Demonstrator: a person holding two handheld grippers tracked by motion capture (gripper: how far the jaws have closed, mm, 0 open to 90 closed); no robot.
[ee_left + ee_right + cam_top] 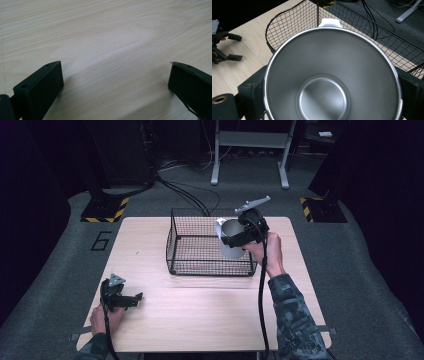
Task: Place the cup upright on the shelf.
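While gripped, one cup (332, 82), one basket (200, 260).

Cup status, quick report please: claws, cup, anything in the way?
Right claw shut on cup, over basket. Left claw open, empty, on table. Cup empty inside. Path clear.

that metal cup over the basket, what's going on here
A person works at a wooden table with a gripper in each hand. The right gripper is shut on a metal cup, held tilted above the black wire basket at its right side; the cup looks empty inside. It seems about to go into the basket. The left gripper rests open near the table's front left corner, holding nothing.
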